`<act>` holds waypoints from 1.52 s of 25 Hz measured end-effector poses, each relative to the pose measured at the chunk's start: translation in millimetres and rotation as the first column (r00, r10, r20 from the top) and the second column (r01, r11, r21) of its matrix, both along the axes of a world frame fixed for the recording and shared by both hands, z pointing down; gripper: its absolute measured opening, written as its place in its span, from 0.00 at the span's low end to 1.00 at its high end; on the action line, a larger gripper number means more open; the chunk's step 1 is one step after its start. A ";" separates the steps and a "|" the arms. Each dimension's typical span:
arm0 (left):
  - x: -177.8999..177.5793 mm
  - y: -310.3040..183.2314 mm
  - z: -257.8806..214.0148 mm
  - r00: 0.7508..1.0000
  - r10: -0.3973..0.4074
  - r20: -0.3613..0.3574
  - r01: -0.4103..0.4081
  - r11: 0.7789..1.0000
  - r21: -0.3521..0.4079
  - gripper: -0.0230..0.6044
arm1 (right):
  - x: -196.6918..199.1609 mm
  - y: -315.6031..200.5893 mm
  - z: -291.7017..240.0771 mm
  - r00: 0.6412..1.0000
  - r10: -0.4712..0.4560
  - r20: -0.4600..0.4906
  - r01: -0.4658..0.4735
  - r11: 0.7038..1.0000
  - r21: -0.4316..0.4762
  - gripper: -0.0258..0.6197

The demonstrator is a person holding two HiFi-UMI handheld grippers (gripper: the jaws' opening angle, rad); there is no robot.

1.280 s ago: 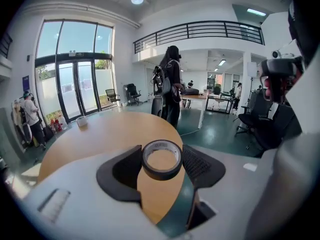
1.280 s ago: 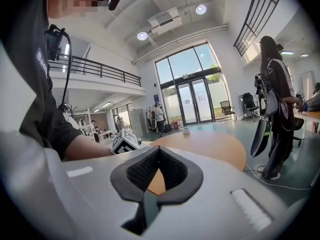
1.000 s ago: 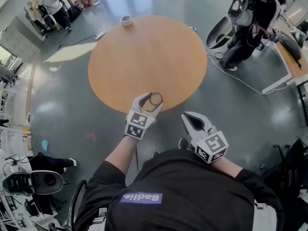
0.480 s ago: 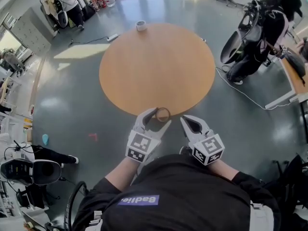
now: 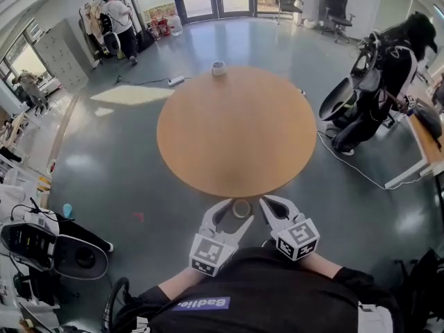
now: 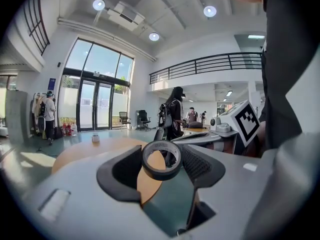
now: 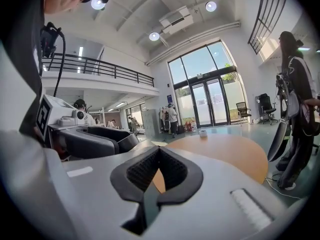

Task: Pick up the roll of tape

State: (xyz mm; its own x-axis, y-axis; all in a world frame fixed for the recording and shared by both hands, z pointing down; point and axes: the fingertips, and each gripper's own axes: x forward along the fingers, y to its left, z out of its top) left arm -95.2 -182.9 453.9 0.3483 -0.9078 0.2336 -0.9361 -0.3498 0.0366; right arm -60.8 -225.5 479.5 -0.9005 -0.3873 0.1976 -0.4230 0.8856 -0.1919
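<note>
A dark roll of tape (image 6: 161, 174) stands on edge between the black pads of my left gripper (image 6: 162, 160), which is shut on it. In the head view the tape (image 5: 241, 209) hangs in the left gripper (image 5: 236, 213) just off the near edge of the round wooden table (image 5: 236, 127), over the floor. My right gripper (image 5: 266, 202) is close beside it on the right, jaws together with nothing in them. In its own view the right gripper (image 7: 159, 150) has its tips meeting, with the table (image 7: 225, 149) ahead.
A small white roll-like object (image 5: 218, 68) sits at the table's far edge. A person in black with bulky gear (image 5: 378, 82) stands to the right, next to a desk corner (image 5: 423, 144). Another person (image 5: 114, 19) is far back left. A cable (image 5: 347, 165) lies on the floor.
Both grippers have drawn back toward the person's body, off the table's near edge. The left one carried the tape with it and rose; the two grippers are closer together.
</note>
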 end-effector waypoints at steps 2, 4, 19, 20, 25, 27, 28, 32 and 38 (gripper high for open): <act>-4.4 5.4 -0.8 1.000 -0.002 0.005 0.002 1.000 0.003 0.48 | -4.4 5.8 -1.3 1.000 -0.006 -0.003 0.006 1.000 0.003 0.05; -11.1 11.7 -2.4 1.000 -0.010 0.006 0.009 1.000 0.010 0.48 | -9.4 13.3 -1.2 1.000 -0.008 -0.008 0.008 1.000 0.005 0.05; -4.1 84.9 4.1 0.999 0.009 -0.031 -0.007 0.998 0.057 0.48 | 19.4 90.7 5.9 0.995 0.085 -0.057 -0.085 0.996 0.008 0.05; -1.0 89.5 0.3 1.000 0.004 -0.026 -0.002 0.998 0.063 0.48 | 23.2 95.2 2.5 0.995 0.085 -0.047 -0.085 0.996 0.012 0.05; 26.9 123.5 -18.6 0.999 -0.046 -0.005 0.047 0.994 0.103 0.48 | 55.3 125.6 -7.3 0.998 0.062 -0.008 -0.061 0.998 0.032 0.05; 43.5 140.8 -24.0 0.997 -0.074 -0.006 0.074 0.991 0.112 0.48 | 74.7 141.7 -11.2 0.999 0.052 0.010 -0.052 0.998 0.041 0.05; 54.1 149.6 -27.0 0.996 -0.085 -0.009 0.086 0.989 0.117 0.48 | 86.4 150.6 -13.1 0.999 0.046 0.017 -0.047 0.998 0.042 0.05; 104.4 187.0 -29.8 0.995 -0.103 -0.010 0.104 0.987 0.120 0.48 | 139.0 189.6 -10.0 0.999 0.037 0.035 -0.038 0.999 0.025 0.05; 170.3 229.2 -42.4 0.992 -0.125 -0.017 0.126 0.990 0.063 0.48 | 204.3 234.9 2.5 0.998 0.030 0.059 -0.028 0.999 -0.039 0.05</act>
